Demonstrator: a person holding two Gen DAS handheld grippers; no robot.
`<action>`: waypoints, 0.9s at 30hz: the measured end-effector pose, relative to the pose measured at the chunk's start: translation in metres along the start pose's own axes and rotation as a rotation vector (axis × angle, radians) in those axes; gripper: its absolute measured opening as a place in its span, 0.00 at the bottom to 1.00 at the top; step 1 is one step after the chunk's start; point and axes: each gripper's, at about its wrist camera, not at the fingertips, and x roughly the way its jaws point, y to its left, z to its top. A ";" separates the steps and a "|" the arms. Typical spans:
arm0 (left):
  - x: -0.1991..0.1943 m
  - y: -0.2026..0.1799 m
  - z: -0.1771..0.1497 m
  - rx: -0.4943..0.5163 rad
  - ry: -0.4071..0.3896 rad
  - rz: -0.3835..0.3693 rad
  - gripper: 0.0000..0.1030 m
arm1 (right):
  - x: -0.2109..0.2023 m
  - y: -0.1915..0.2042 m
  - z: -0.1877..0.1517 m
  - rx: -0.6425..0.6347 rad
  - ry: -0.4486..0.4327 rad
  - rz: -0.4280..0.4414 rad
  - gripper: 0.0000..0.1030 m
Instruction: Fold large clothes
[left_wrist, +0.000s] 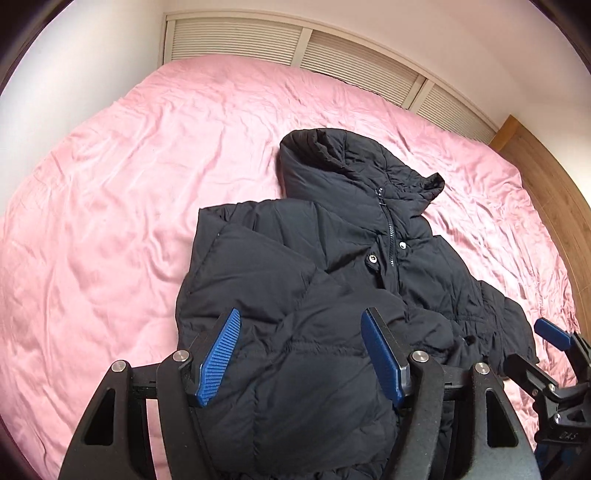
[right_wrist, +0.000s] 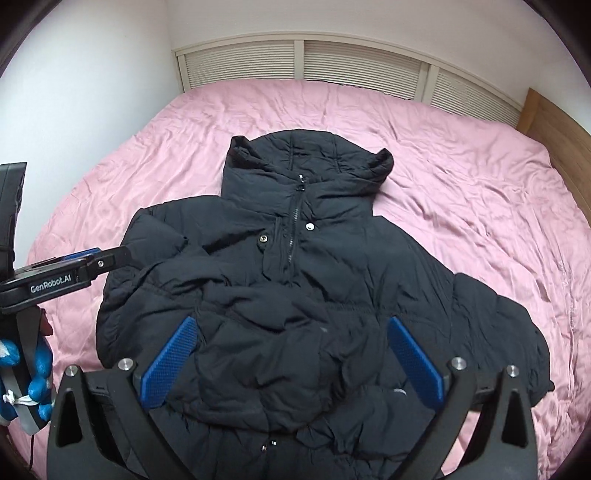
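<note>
Black puffer jacket (right_wrist: 295, 295) spread front-up on the pink bedspread (right_wrist: 461, 177), hood (right_wrist: 306, 162) toward the far louvred panels (right_wrist: 362, 62), hem toward the near edge, long axis running near to far along the zip (right_wrist: 293, 229)

Left sleeve (right_wrist: 177, 273) already thrown across the chest, lying crumpled over the front; right sleeve (right_wrist: 506, 317) still out to the right on the bedspread, sloping toward the near right

Right gripper (right_wrist: 295, 358) poised over the near middle of the jacket, blue pads (right_wrist: 170, 362) spread wide, nothing between them, puffy fabric directly below

Left gripper (left_wrist: 299, 350) likewise spread wide and empty, hovering above the folded left half, close to the surface; contact with the cloth not clear from either view

Decisive relation: the unfolded sleeve lies right of both claws, much nearer the right one, whose tip shows just beside the cuff (left_wrist: 517, 343) in the left wrist view

Likely next: right claw out to that cuff, pinch, then carry leftward across the zip line to mirror the first sleeve, left claw pressing the folded side so slippery padding stays put

Risk, as a judgement: thick filling springing back open
</note>
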 end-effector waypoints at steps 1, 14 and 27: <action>0.005 0.000 0.003 0.008 -0.002 0.008 0.65 | 0.011 0.001 0.005 -0.008 0.008 0.002 1.00; 0.086 -0.012 -0.012 0.110 0.075 0.087 0.66 | 0.124 -0.031 -0.076 0.032 0.324 0.095 1.00; 0.124 -0.008 -0.059 0.169 0.100 0.145 0.69 | 0.129 -0.035 -0.130 0.027 0.322 0.118 1.00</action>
